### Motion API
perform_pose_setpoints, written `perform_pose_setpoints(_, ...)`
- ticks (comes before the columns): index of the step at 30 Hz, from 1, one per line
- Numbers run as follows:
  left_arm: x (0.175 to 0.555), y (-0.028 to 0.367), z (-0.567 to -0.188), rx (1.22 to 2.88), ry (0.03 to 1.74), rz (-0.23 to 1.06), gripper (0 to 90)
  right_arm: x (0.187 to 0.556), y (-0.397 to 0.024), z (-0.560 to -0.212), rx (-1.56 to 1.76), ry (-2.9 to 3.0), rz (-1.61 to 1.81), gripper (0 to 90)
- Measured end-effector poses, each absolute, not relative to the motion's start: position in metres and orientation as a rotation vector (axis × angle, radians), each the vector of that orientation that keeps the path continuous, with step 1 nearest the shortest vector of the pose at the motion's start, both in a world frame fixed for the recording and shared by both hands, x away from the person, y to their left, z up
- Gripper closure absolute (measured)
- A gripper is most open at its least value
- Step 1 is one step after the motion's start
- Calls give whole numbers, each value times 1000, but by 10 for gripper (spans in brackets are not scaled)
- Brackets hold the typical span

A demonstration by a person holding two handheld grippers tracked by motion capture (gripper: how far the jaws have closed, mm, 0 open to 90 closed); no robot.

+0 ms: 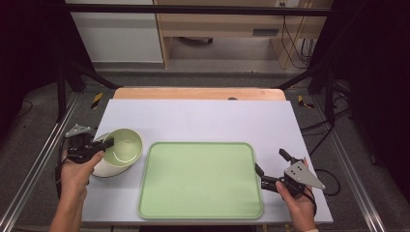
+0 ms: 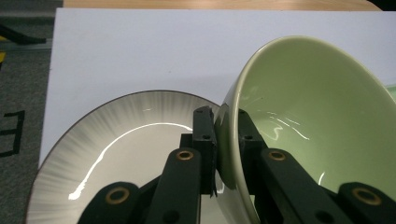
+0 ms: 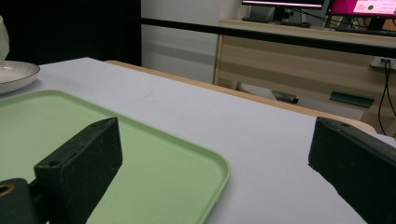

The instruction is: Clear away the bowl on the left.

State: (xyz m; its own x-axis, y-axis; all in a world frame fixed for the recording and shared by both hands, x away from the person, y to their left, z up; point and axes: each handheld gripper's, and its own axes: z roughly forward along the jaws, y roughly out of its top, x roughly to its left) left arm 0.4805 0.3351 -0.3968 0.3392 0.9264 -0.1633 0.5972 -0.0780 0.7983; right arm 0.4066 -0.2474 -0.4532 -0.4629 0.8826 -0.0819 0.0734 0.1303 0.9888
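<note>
Left tongs (image 2: 227, 140) are clamped on the rim of the pale green bowl (image 2: 317, 126), one jaw inside and one outside. I see the bowl tilted above the white, dark-rimmed plate (image 2: 116, 144) at the left edge of the white table (image 1: 203, 118). My right tongs (image 1: 272, 166) hang wide open, gripping nothing, at the right edge of the green tray (image 1: 200, 179); one jaw sits over the tray, the other over the table.
</note>
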Motion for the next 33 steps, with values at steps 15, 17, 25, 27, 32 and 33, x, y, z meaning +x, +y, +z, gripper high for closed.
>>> perform_pose_setpoints(15,478,290,-390,1849,1235,457,823,406,-248,-454,936,1683,1411,30)
perform_pose_setpoints(17,478,284,-391,1860,1224,449,824,406,-248,-453,939,1679,1412,30)
perform_pose_setpoints(25,477,265,-395,1905,1176,416,823,406,-245,-454,932,1689,1415,30)
perform_pose_setpoints(27,475,257,-397,1921,1152,398,823,406,-246,-454,937,1685,1419,30)
perform_pose_setpoints(32,475,243,-400,1942,1123,366,823,406,-247,-453,933,1685,1414,30)
perform_pose_setpoints(33,475,241,-400,1943,1120,362,823,405,-247,-453,935,1681,1416,30)
